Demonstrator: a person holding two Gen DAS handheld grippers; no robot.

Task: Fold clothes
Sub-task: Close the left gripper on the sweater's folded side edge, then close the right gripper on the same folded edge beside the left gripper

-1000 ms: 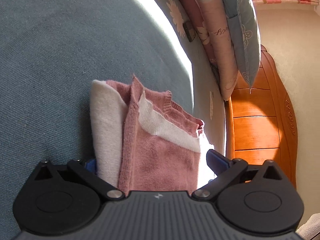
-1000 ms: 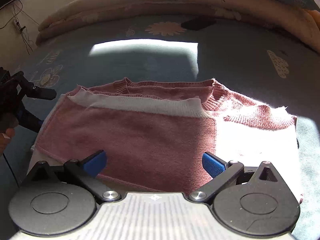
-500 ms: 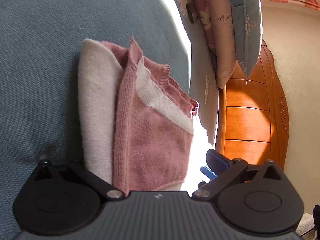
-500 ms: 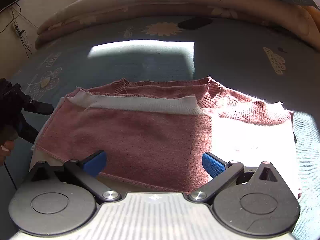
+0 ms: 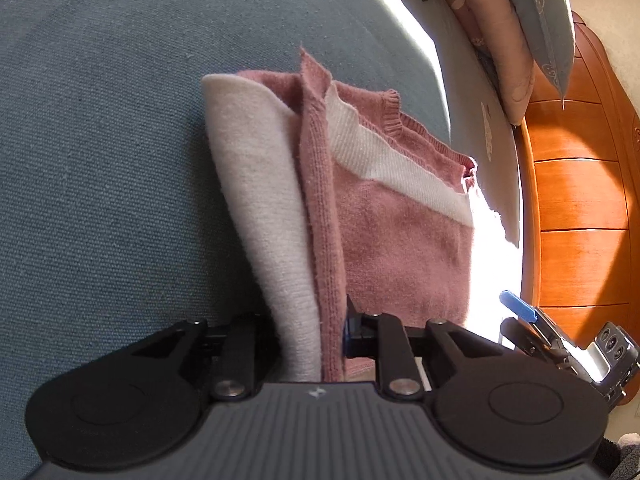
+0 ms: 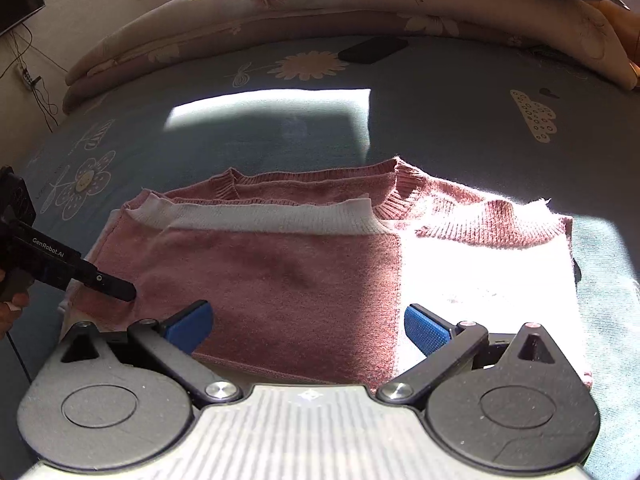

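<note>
Sweater: pink knit with white panels and a white ribbed band, folded, lying flat on the bed. One side in shade, the other in bright sun. Ribbed collar at the far edge.

Left claw: at the sweater's left edge, jaws closing, with a raised fold of pink and white cloth between them; the pads appear to press on that fold. Seen from the right wrist camera, its black finger touches the pink cloth at that edge.

Right claw: above the sweater's near edge, blue pads wide apart, nothing between them but the cloth lying below.

Bed cover: blue-grey, printed with pale flowers and a cloud, with a patch of sunlight beyond the sweater.

Phone: dark, flat, lying on the bed well beyond the sweater.

Rolled quilt: pink, floral, along the far side of the bed.

Headboard: orange wood, panelled, at the bed's end, with pillows leaning on it.
</note>
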